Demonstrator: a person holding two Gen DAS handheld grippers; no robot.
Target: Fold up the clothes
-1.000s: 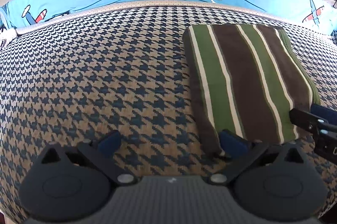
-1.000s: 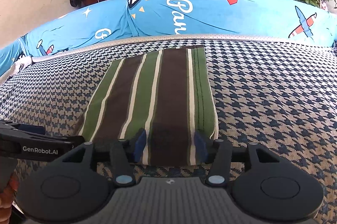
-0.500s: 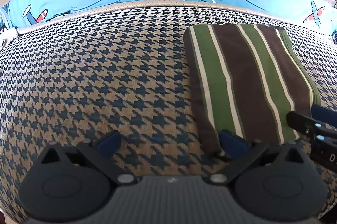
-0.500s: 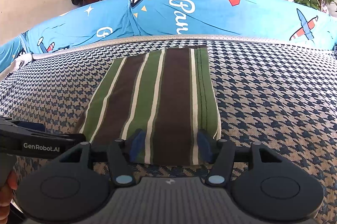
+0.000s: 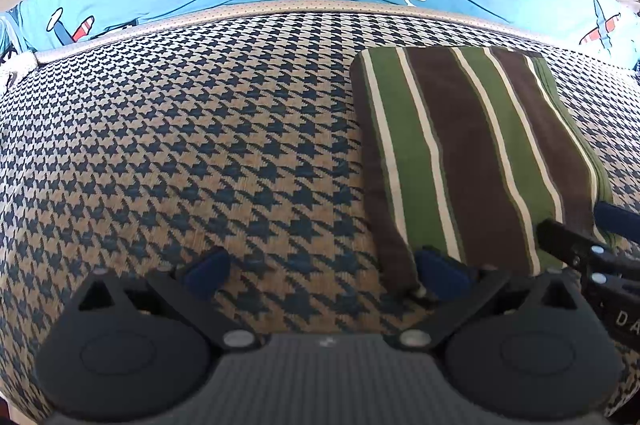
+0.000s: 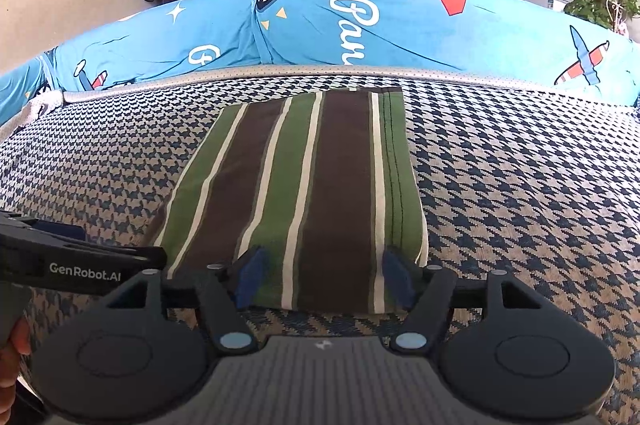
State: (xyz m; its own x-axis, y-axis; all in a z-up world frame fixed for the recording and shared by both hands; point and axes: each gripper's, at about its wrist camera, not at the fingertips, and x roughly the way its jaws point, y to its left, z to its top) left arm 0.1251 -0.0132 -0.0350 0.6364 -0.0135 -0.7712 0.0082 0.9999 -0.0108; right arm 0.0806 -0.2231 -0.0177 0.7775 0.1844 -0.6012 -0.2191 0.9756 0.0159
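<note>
While the folded striped garment lies flat on the houndstooth cushion, both tools sit at its near edge. The left hand-held gripper is spread wide and holds nothing; its right fingertip touches the near left corner of the garment, and its left fingertip rests over bare cushion. The right hand-held gripper is partly open, its two blue pads straddling the near hem on top of the cloth without clamping it. The garment shows green, brown and white stripes running away from the cameras. A blue printed cover lines the far side of the cushion.
</note>
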